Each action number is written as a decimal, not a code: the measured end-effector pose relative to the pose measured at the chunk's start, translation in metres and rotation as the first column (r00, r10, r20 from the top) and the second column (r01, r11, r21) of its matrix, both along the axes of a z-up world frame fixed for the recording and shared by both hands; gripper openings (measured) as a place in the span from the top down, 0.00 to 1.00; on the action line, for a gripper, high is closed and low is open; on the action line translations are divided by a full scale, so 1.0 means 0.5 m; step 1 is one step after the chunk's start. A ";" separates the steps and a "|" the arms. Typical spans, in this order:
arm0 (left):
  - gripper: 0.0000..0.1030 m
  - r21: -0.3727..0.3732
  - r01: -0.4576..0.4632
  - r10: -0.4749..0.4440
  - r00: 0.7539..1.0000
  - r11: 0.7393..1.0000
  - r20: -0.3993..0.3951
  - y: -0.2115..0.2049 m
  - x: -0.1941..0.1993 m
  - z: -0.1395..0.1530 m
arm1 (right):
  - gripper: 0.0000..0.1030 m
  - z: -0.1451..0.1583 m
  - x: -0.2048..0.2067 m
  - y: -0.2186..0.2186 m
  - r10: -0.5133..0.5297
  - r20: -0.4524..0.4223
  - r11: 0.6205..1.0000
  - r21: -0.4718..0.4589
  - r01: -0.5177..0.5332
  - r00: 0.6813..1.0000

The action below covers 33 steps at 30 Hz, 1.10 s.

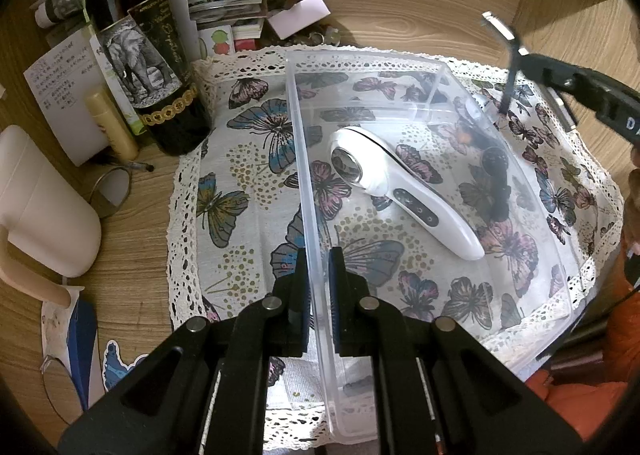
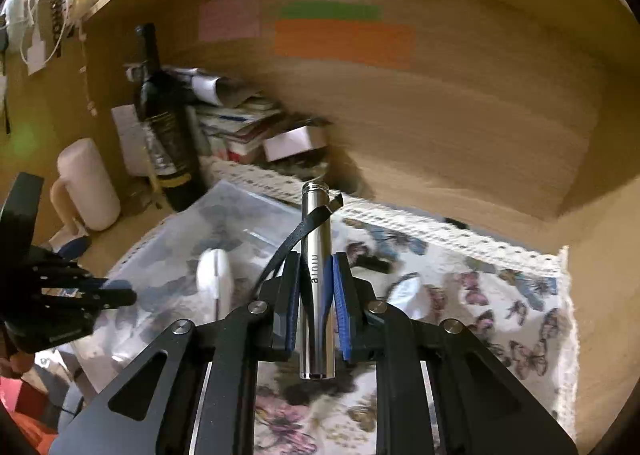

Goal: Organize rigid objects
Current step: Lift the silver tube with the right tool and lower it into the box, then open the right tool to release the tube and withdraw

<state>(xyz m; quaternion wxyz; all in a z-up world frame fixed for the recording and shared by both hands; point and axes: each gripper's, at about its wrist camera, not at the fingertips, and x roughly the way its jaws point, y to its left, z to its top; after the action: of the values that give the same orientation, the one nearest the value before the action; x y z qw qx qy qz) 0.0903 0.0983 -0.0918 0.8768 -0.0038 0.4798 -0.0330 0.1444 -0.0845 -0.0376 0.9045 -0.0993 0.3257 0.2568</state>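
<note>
A clear plastic box (image 1: 436,67) stands on a butterfly-print cloth (image 1: 240,159). A white handheld device (image 1: 400,191) lies inside it. My left gripper (image 1: 319,255) is shut on the box's left wall near the front. In the right wrist view my right gripper (image 2: 318,259) is shut on a silver metal cylinder (image 2: 318,239) with a black strap (image 2: 304,227), held above the cloth to the right of the box (image 2: 224,223). The left wrist view shows the right gripper (image 1: 524,55) and the cylinder (image 1: 498,25) above the box's far right corner.
A dark wine bottle (image 1: 140,55), a cream tube (image 1: 112,123), a white jug (image 1: 44,207) and a heap of papers (image 1: 224,3) crowd the desk left of and behind the cloth. A wooden back panel (image 2: 440,127) rises close behind.
</note>
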 end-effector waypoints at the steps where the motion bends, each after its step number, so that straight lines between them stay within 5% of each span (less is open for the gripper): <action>1: 0.92 0.000 0.000 0.000 1.000 1.000 0.000 -0.001 0.000 0.000 | 0.86 -0.004 0.001 0.009 0.009 -0.008 1.000 -0.002 -0.009 1.000; 20: 0.92 0.004 0.008 -0.008 1.000 1.000 0.007 -0.002 0.000 0.000 | 0.86 -0.103 0.042 0.125 0.093 -0.202 0.988 -0.100 -0.115 0.975; 33: 0.92 0.003 0.009 -0.009 1.000 1.000 0.006 -0.003 0.000 0.000 | 0.79 -0.066 0.018 0.095 0.087 -0.154 0.991 -0.087 -0.101 0.984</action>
<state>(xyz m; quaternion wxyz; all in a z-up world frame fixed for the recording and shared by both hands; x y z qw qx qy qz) 0.0901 0.0967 -0.0916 0.8781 -0.0003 0.4772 -0.0362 0.1534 -0.0369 -0.0706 0.8585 -0.1378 0.3998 0.2903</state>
